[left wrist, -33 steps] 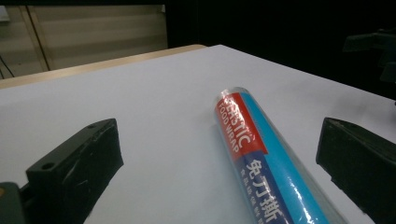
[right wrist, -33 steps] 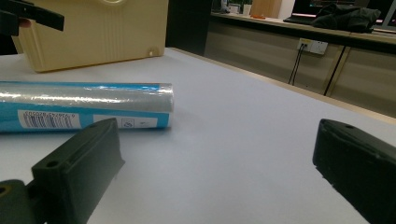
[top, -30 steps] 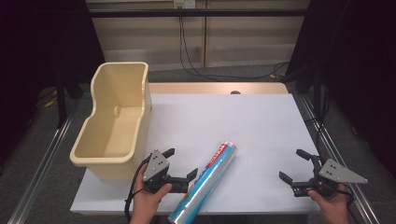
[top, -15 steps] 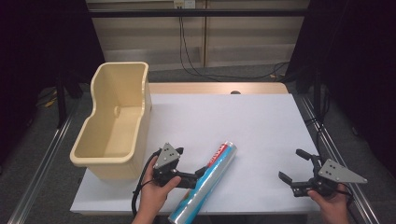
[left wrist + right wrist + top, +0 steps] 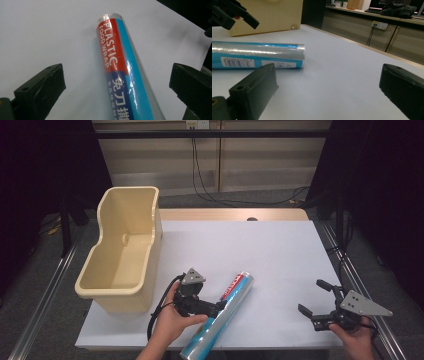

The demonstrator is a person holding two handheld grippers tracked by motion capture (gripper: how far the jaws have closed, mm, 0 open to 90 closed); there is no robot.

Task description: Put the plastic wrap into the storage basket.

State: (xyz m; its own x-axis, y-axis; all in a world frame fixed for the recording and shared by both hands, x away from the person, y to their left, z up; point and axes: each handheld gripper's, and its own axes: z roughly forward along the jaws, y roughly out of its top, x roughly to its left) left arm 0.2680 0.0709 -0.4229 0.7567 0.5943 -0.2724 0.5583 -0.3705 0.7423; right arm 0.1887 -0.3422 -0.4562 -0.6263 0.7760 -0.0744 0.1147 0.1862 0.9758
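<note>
I have the left gripper (image 5: 212, 309) low over the near part of the white table (image 5: 260, 250), held in the person's left hand (image 5: 172, 320), with its tips right at the plastic food wrap roll (image 5: 220, 315). In the left gripper view its two black jaws stand wide apart, one on either side of the roll (image 5: 122, 72), and I see white table between each jaw and the roll, so nothing is gripped. Whether the tips brush the film I cannot tell from the high view.

The roll lies flat on the table near its front edge, left of centre, running diagonally: its far end points up and to the right, its near end reaches the table's front edge. The label reads "PLASTIC FOOD WRAP" in white on a red band, with a blue body and clear shiny film around it.

My right gripper (image 5: 316, 302) sits at the near right corner of the table in the person's right hand (image 5: 357, 340), well apart from the roll. Its jaws are spread wide and hold nothing; in the right gripper view the roll (image 5: 259, 56) lies crosswise beyond them, barcode side facing me, with the left gripper (image 5: 235, 15) above it.

A cream plastic tub (image 5: 120, 255) stands at the left edge of the table, beside the left gripper, apart from the roll.
</note>
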